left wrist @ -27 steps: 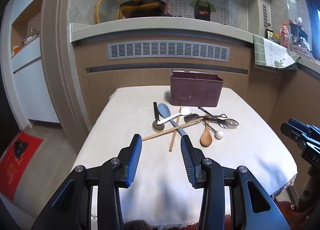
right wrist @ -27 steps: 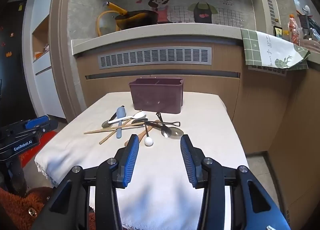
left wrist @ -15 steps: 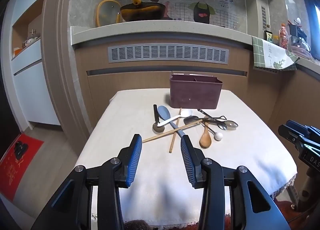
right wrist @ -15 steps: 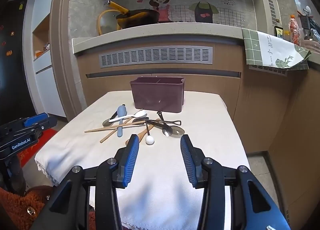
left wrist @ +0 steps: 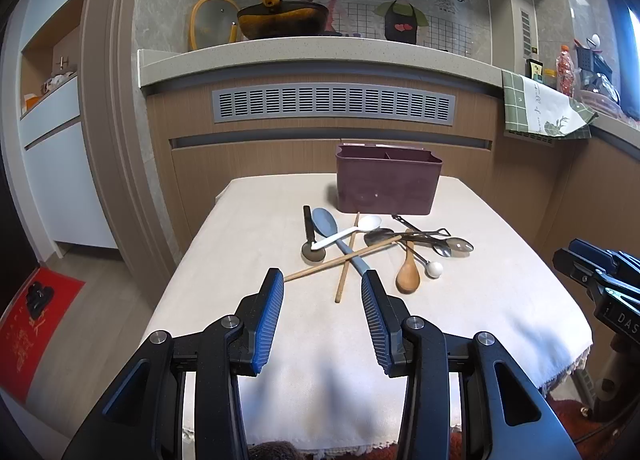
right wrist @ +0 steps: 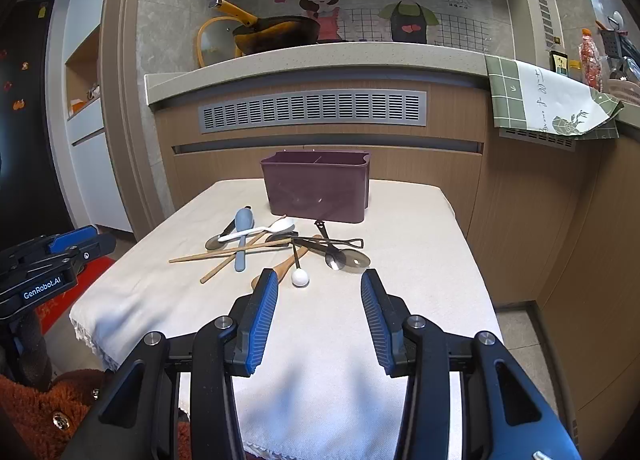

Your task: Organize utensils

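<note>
A pile of utensils lies mid-table: a blue spatula [left wrist: 325, 223], a white spoon [left wrist: 369, 223], chopsticks [left wrist: 347, 256], a wooden spoon [left wrist: 408, 278], metal spoons [left wrist: 456, 245] and a white-ball scoop [left wrist: 434, 269]. Behind them stands a maroon divided holder [left wrist: 389, 185], also in the right wrist view [right wrist: 318, 190]. My left gripper [left wrist: 322, 280] is open and empty, just short of the pile. My right gripper [right wrist: 320, 280] is open and empty, its left finger over the wooden spoon's bowl [right wrist: 280, 266].
The table [left wrist: 500, 292] has a white cloth. A wooden counter front with a grey vent [left wrist: 334, 105] rises close behind it. A wok [left wrist: 282, 20] sits on the counter. A red mat [left wrist: 28, 324] lies on the floor at left.
Both grippers have moved slightly forward toward the utensil pile and risen a little. Jaws stay open. The utensils have not moved.
</note>
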{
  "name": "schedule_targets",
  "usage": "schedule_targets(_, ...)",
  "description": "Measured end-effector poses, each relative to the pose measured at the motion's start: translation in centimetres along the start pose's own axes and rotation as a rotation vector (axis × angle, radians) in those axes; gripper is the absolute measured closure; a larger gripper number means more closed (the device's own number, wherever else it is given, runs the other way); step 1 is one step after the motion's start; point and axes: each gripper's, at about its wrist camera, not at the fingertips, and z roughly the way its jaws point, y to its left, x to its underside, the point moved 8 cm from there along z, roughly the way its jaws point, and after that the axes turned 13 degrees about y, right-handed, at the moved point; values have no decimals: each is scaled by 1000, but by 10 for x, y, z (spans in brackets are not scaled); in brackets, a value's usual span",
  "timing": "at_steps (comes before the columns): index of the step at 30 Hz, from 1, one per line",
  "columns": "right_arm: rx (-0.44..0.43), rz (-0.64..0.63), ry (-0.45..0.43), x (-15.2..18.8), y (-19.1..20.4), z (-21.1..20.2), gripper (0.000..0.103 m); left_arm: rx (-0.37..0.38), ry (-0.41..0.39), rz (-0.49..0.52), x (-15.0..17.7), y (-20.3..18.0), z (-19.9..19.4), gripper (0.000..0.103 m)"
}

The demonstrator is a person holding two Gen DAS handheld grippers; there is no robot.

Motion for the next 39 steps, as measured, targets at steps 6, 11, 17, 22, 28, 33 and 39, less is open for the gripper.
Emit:
schedule_targets(6,2,0,11,3,2,3,62,1,5,-1,4,-2,2,61)
schedule_targets(11,0,0,20,3,2,5,62,4,7,-1,7,-4,1,61)
schedule_targets(17,-1,1,21,4,2,6,62,4,10,0,4,-2,6,61)
schedule_targets(22,-1,1,21,4,1,6,62,5,10,0,8,-4,6,61)
schedule_targets(28,-3,3,26,5,1,7,62,6,13,0,7,-4,6,61)
schedule_targets(33,-2,4,26,6,1,7,62,5,12,-1,6,-3,6,61)
schedule_targets(39,-3,5,26,6,1,7,62,4,12,-1,4,-3,6,61)
